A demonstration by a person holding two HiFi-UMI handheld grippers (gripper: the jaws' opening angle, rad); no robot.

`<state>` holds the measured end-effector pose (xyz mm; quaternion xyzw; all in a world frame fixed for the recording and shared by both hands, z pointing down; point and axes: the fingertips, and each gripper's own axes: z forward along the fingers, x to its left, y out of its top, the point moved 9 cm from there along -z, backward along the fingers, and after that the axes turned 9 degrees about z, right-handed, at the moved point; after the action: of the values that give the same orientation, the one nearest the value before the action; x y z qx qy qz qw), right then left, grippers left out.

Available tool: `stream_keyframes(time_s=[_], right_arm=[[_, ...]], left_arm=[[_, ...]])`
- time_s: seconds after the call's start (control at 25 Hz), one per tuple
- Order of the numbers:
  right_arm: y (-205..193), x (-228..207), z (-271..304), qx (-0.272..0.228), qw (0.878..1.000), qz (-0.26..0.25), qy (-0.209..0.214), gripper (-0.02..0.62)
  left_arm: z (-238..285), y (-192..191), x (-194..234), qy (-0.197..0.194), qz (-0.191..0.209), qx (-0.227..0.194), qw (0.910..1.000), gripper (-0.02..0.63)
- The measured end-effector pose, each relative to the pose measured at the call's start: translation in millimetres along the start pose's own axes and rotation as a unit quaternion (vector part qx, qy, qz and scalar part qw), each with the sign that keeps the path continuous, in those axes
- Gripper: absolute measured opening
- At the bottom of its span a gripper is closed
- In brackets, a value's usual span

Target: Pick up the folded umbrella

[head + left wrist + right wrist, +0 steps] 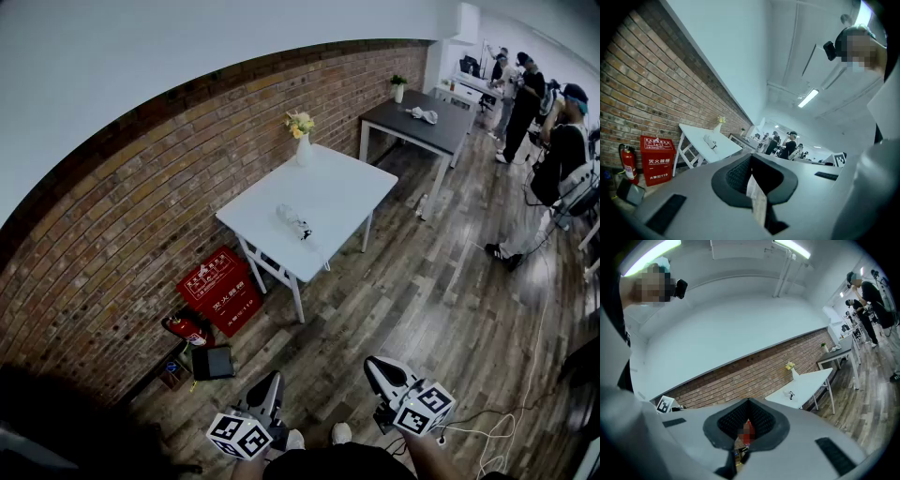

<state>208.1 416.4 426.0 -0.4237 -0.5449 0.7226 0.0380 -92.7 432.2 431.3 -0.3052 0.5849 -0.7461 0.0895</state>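
Note:
The folded umbrella, a small pale bundle with a dark strap, lies on the white table by the brick wall. It also shows far off as the umbrella in the left gripper view and the umbrella in the right gripper view. Both grippers are held low in front of me, well short of the table. My left gripper has its jaws together with nothing held, seen as the left gripper in its own view. My right gripper is also shut and empty, as the right gripper shows.
A white vase of yellow flowers stands at the table's far end. A red fire-equipment box and an extinguisher sit by the wall. Further back is a dark table. People stand at the right; cables cross the wooden floor.

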Motion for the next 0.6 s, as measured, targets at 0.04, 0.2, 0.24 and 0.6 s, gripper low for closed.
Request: stream_keyframes(time_s=[0.04, 0.2, 0.24, 0.6], right_arm=[[0.0, -0.3, 0.3, 0.001, 1.0, -0.001, 0.002, 0.021], [0.4, -1.1, 0.5, 0.004, 1.0, -0.004, 0.007, 0.021], [1.0, -1.5, 0.2, 0.005, 1.0, -0.005, 0.007, 0.021], [3.5, -20.6, -6.7, 0.015, 0.999, 0.021, 0.026, 0.023]], left_arm=[[1.7, 0.4, -0.6, -0.001, 0.003, -0.001, 1.0, 0.014], [5.7, 0.4, -2.9, 0.002, 0.003, -0.001, 1.0, 0.014], [6.3, -0.2, -3.3, 0.004, 0.002, 0.001, 1.0, 0.014], [14.5, -9.4, -11.4, 0.017, -0.003, -0.002, 0.9999, 0.014]])
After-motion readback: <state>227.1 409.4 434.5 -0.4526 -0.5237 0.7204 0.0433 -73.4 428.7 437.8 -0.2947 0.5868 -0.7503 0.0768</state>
